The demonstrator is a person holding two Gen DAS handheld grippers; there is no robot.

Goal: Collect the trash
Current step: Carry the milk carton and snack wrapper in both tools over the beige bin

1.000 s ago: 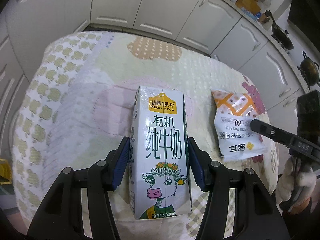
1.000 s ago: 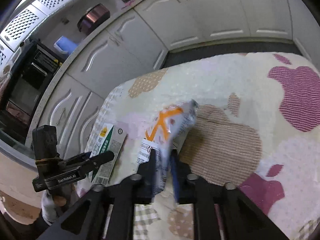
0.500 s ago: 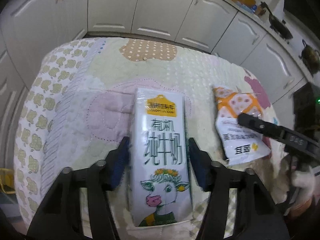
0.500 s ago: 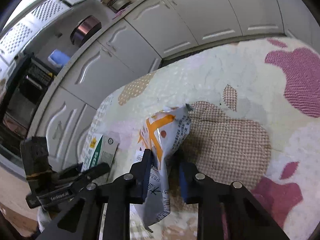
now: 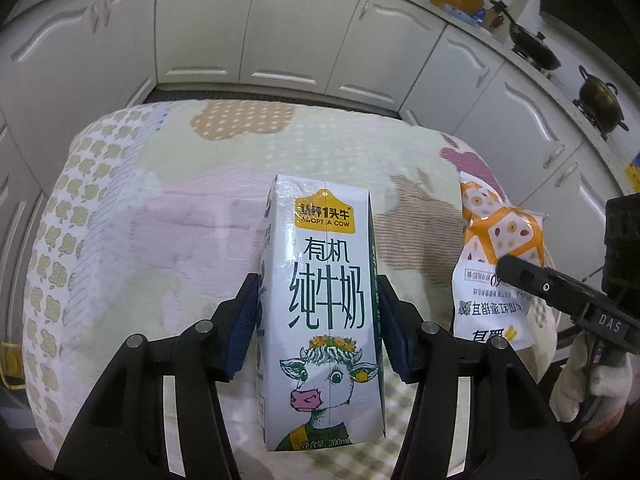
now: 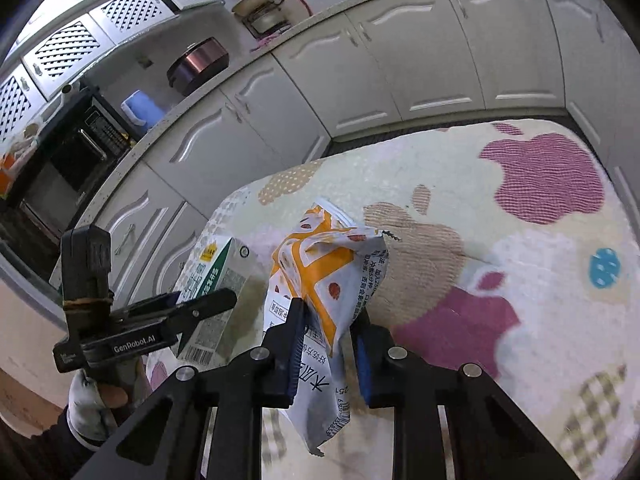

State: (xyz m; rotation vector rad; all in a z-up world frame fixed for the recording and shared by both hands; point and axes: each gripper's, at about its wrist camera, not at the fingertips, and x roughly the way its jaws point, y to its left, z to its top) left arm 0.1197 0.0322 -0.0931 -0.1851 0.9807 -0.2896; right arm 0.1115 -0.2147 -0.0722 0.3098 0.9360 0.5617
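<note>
Left wrist view: the left tongs (image 5: pixel 318 312) held the milk carton (image 5: pixel 324 304) between both blue pads, about as a second ago. The carton now appeared raised off the patterned desk (image 5: pixel 168 216), so its pick-up was judged complete.

Right wrist view: the right tongs (image 6: pixel 326 344) had closed within the last second and were clamped on the orange-and-white snack wrapper (image 6: pixel 326 280), which hung crumpled between the pads, lifted clear of the desk. Both trash items were in hand; transfer to a bin, not visible, remained.
</note>
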